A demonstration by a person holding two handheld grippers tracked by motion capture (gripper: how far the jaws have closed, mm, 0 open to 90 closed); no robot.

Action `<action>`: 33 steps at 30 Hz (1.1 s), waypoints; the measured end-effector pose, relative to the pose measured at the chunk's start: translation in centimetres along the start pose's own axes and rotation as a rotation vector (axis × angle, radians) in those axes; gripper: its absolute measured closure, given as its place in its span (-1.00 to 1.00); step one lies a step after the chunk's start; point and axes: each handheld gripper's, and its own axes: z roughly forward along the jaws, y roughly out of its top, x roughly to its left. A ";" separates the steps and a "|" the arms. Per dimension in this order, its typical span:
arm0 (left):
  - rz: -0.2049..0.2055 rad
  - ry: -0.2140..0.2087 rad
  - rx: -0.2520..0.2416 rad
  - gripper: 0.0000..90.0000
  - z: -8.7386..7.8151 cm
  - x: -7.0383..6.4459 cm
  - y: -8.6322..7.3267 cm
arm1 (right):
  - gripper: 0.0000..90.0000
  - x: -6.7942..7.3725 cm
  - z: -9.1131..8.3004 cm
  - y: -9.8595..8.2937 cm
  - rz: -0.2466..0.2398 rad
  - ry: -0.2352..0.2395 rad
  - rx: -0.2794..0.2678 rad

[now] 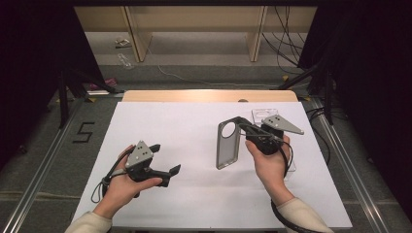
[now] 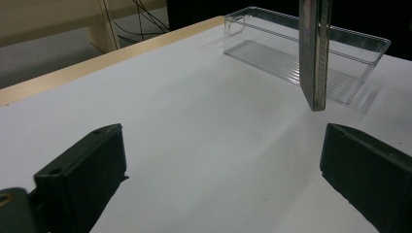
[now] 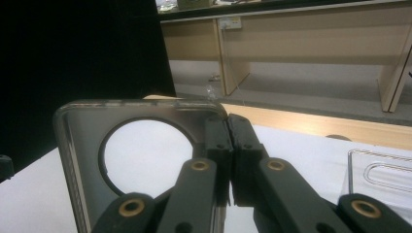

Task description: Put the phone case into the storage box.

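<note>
White paper covers the table (image 1: 194, 184). Nearest, the left tongs (image 1: 167, 158) rest low over it, jaws spread wide with nothing between them. Farther right, the right tongs (image 1: 243, 127) are closed on the upper edge of a grey translucent phone case (image 1: 227, 144), held clear of the table; its long axis runs near to far, round camera cut-out at the far end. Beyond lies a clear plastic tray (image 2: 340, 58).

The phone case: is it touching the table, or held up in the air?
Apart. In the left gripper view the phone case hangs with its lower end clear above the white table, a gap showing beneath it; the right gripper pinches it.
</note>
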 end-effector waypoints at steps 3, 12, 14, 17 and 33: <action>-0.002 0.000 0.002 -0.94 -0.1 0.1 -0.1 | 0.98 -0.1 -0.1 0.1 0.003 -0.004 -0.002; -0.007 0.007 0.003 -0.94 -0.3 0.3 -0.3 | 0.98 -0.8 -0.3 0.7 0.010 -0.020 -0.018; -0.004 0.007 0.006 -0.94 -0.3 0.3 -0.4 | 0.98 -0.9 -0.4 0.7 0.013 -0.024 -0.019; -0.005 0.009 0.006 -0.94 -0.4 0.4 -0.4 | 0.98 -1.1 -0.4 0.8 0.014 -0.028 -0.023; -0.011 0.018 0.009 -0.94 -0.6 0.7 -0.7 | 0.98 -1.9 -0.7 1.5 0.023 -0.048 -0.042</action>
